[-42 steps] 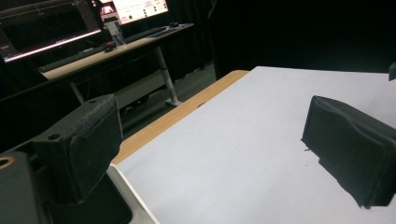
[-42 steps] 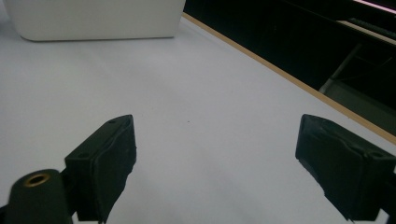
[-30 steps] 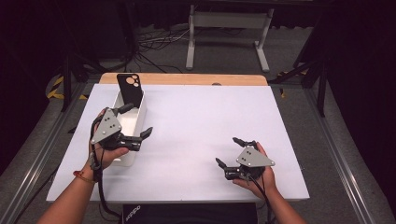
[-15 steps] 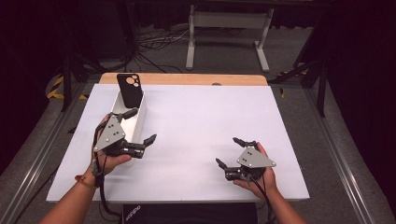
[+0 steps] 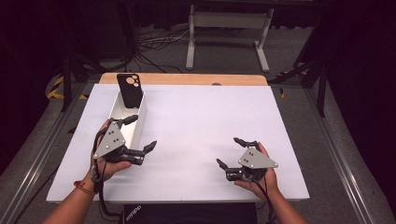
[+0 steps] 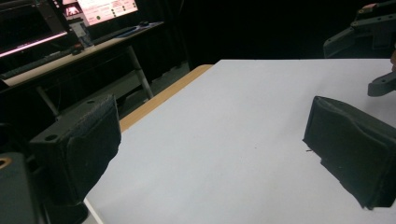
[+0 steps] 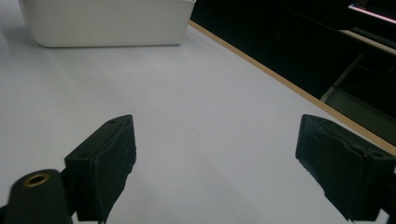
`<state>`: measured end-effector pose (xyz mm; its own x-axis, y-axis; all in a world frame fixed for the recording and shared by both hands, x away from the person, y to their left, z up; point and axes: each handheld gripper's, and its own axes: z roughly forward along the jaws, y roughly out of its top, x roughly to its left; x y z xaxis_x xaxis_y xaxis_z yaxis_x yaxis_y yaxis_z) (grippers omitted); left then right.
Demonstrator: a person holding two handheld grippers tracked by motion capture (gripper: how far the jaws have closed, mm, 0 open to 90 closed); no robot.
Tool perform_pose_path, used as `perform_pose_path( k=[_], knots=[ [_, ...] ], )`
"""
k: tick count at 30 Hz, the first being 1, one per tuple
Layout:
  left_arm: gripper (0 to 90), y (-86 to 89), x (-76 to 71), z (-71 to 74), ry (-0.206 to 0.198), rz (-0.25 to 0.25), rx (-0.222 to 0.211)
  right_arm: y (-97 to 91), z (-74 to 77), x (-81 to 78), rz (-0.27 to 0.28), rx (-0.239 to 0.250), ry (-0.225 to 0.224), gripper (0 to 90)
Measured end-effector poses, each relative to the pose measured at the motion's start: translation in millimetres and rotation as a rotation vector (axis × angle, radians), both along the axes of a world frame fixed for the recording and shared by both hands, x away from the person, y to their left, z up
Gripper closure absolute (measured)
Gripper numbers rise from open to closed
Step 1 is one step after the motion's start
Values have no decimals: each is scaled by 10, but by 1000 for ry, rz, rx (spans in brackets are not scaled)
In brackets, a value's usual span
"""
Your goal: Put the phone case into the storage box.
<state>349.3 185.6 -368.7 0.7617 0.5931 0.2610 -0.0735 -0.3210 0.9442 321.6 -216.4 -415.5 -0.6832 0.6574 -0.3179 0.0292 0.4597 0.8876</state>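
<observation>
Both grippers, my left (image 5: 140,133) beside the white bin (image 5: 135,116) holding a black phone case (image 5: 129,88) and my right (image 5: 232,151), hover released, empty, over the counter (image 5: 196,121).

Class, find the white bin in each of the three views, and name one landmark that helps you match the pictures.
High view: the white bin sits left of centre, beside the left hand-held gripper.
Left gripper view: not in it.
Right gripper view: top left, on the table.
Shared landmark: the table's wooden edge.
</observation>
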Motion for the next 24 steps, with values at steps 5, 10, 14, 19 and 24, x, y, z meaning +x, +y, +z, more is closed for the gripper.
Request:
perform_pose_path(
  k=[5, 10, 14, 19, 24],
  knots=[
    [47, -21, -42, -46, 5, -5, 22, -8, 19, -15, 3, 6, -5, 132],
    [45, -38, -74, -72, 13, -10, 9, -4, 26, -30, 6, 2, -6, 132],
    [44, -53, -90, -103, 21, -19, 26, 3, 25, -32, 7, 2, -10, 132],
    [41, -67, -116, -130, 17, -23, 42, 17, 21, -32, 6, 0, -4, 132],
    [40, -43, -157, -161, 23, -19, 51, 54, 17, -51, 10, -6, 3, 132]
  ],
)
